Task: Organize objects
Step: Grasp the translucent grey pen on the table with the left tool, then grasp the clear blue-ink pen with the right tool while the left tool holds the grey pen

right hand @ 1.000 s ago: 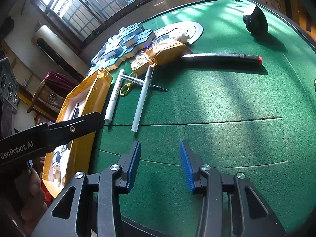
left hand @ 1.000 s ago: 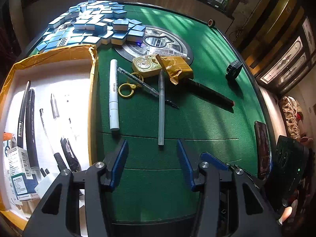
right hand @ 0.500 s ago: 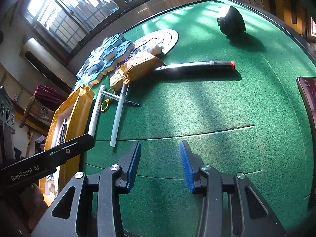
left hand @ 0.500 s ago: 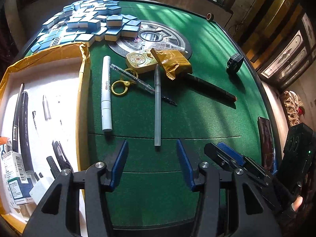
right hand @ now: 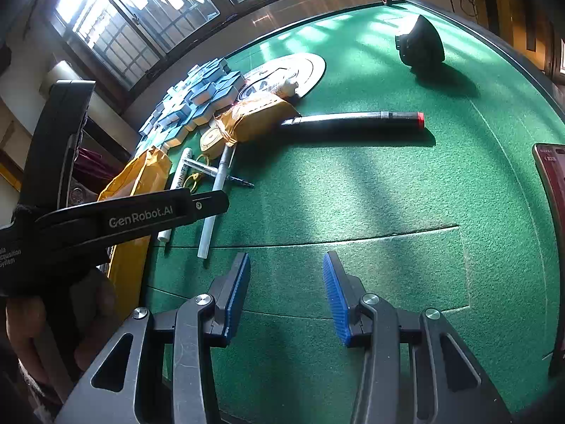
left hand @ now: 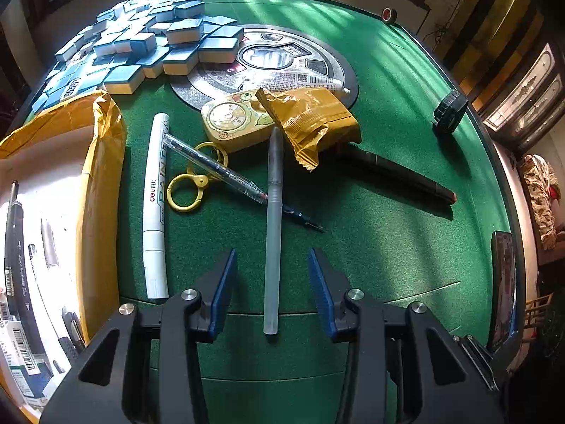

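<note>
A frosted grey pen [left hand: 273, 226] lies on the green table, its near end between the open jaws of my left gripper [left hand: 272, 258], untouched. Left of it lie a white paint marker [left hand: 155, 205], a clear pen [left hand: 226, 173] and a yellow key ring [left hand: 185, 190]. A black marker with a red tip [left hand: 395, 173] lies to the right. The yellow-lined box [left hand: 99, 190] with several pens stands at the left. My right gripper [right hand: 286, 268] is open and empty over bare felt; the grey pen [right hand: 215, 198] and black marker [right hand: 353, 120] lie beyond it.
Blue mahjong tiles [left hand: 141, 46] are piled at the back left. A gold snack packet [left hand: 310, 120] and a yellow tin [left hand: 236, 120] sit by the centre disc [left hand: 317, 67]. A tape measure [left hand: 450, 109] and a phone [left hand: 503, 282] lie at the right.
My left gripper moved forward so the grey pen's near end now lies between its jaws. My right gripper drew back and turned right; the left gripper's body now crosses its view.
</note>
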Demonstrator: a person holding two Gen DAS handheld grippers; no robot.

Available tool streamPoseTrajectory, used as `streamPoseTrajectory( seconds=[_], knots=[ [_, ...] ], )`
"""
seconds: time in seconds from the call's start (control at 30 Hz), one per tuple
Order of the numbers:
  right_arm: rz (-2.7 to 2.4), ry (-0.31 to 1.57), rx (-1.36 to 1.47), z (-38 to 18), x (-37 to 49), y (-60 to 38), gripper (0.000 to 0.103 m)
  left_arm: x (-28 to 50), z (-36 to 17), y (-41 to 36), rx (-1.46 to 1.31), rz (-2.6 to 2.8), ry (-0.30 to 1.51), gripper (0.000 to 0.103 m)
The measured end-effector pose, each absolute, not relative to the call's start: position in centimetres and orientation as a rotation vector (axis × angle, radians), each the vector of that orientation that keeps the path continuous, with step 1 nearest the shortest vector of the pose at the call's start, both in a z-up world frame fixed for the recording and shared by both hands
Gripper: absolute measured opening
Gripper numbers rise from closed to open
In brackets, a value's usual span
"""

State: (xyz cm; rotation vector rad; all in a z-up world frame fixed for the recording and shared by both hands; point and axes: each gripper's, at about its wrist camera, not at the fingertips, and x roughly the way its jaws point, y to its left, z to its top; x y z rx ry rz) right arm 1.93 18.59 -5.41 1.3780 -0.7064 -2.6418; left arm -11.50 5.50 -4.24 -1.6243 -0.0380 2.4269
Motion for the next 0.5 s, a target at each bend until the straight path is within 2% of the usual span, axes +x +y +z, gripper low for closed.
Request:
streamPoseTrajectory(
  seconds=[0.03,0.1,0.2,0.33,0.5],
  knots=[
    [-2.642,-0.704,1.378,-5.4,1.9,18.6,0.038,-11.8,-4.5,5.5,-1.637,2.422,-0.044,0.035],
    [-2.645,-0.697,1.379,-5.4,1.9,18.5,0.038,-12.1,-4.7,5.7,-1.628,2.45,-0.018,0.022],
    [-2.647,-0.688,1.38,-5.4,2.0,18.4,0.038,-12.1,-4.8,5.5,-1.637,2.458,-0.006,0.009],
    [-2.657,-0.667,1.383,-5.4,1.9,18.1,0.039,-11.1,-4.8,4.7,-1.649,2.419,-0.039,0.006],
    [-2.667,-0.61,1.387,-5.3,1.7,17.6,0.041,-8.2,-4.1,2.4,-1.661,2.341,-0.173,0.006]
  ],
)
